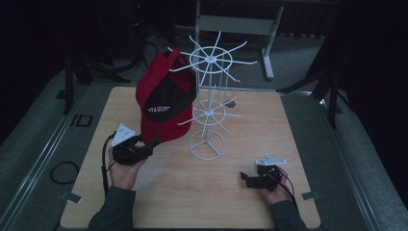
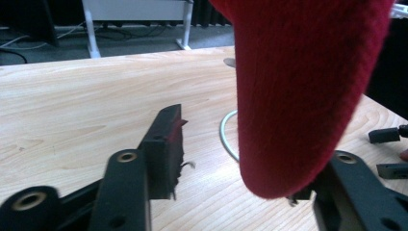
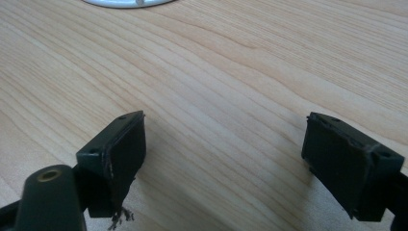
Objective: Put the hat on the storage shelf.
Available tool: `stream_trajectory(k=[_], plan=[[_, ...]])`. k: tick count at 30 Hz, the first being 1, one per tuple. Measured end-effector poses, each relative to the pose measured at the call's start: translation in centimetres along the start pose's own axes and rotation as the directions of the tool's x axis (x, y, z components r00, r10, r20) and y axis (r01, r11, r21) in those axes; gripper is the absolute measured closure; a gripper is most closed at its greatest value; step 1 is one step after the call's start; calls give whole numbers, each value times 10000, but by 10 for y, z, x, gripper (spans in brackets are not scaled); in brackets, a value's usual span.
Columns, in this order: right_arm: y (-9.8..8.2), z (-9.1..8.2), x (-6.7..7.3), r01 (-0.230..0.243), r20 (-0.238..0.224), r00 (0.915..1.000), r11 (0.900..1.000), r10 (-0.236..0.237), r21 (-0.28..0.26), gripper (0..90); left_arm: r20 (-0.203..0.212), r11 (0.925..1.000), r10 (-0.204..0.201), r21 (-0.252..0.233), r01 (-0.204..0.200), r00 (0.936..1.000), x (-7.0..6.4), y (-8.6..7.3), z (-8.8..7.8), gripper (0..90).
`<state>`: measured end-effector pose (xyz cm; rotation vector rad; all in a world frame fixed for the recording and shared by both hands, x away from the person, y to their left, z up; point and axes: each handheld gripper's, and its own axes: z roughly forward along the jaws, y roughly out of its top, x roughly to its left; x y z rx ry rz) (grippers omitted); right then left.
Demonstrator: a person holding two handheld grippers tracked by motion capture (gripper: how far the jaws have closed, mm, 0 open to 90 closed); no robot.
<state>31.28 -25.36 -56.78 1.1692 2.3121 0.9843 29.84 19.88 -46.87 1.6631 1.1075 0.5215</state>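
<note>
Red cap (image 1: 166,98) on wire rack (image 1: 209,103), both jaws apart.

The cap (image 2: 298,91) hangs between the left gripper (image 2: 235,163) jaws, nearer its right jaw, with the rack (image 1: 208,96) base ring behind it (partly hidden). Bare table (image 3: 231,72) lies between the right gripper (image 3: 240,154) jaws.

I see a red cap (image 1: 166,98) with a black patch and small white words on it, hanging on a white wire rack (image 1: 208,103) near the middle of the bench (image 1: 192,192). The cap hangs on the rack's left side, with its brim pointing down. My left tongs (image 1: 153,143) are open, with the red brim between the jaws.
</note>
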Motion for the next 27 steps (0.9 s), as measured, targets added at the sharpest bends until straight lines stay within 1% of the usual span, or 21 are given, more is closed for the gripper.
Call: stream_trajectory(k=[3, 7, 8, 10, 12, 14, 18, 20, 21, 24, 27], plan=[[0, 0, 0, 7, -6, 10000, 10000, -7, 3, 153, 130, 9999, -158, 66, 157, 9998, 2, -2, 1, 441], [0, 0, 0, 16, -5, 10000, 10000, -16, 3, 153, 252, 9995, -183, 249, 177, 9995, 4, -6, 3, 450], [0, 0, 0, 32, -10, 10000, 10000, -32, 5, 153, 303, 9993, -206, 307, 197, 9993, 4, -8, 4, 438], [0, 0, 0, 30, -11, 10000, 10000, -30, 7, 153, 336, 9991, -88, 410, 74, 9994, 4, -10, 5, 402], [0, 0, 0, 25, -17, 10000, 10000, -25, 23, 153, 415, 9988, -56, 495, 35, 9991, 5, -11, 6, 379], [0, 0, 0, 24, -15, 10000, 10000, -24, 22, 153, 508, 9985, -144, 542, 117, 9986, 5, -13, 7, 360], [0, 0, 0, 33, -20, 10000, 10000, -33, 27, 153, 611, 9973, -200, 719, 156, 9979, 7, -19, 9, 314], [0, -1, 0, 39, -14, 10000, 10000, -39, 32, 153, 634, 9971, -222, 740, 175, 9977, 8, -21, 10, 290], [0, -1, 0, 43, -15, 10000, 10000, -43, 37, 153, 640, 9969, -162, 774, 112, 9978, 9, -21, 10, 277], [0, -1, 0, 32, -10, 10000, 10000, -32, 31, 153, 680, 9975, -146, 695, 99, 9976, 8, -23, 10, 269], [0, -1, 0, 26, -16, 10000, 10000, -26, 34, 153, 818, 9979, -137, 648, 84, 9966, 8, -23, 10, 269]])
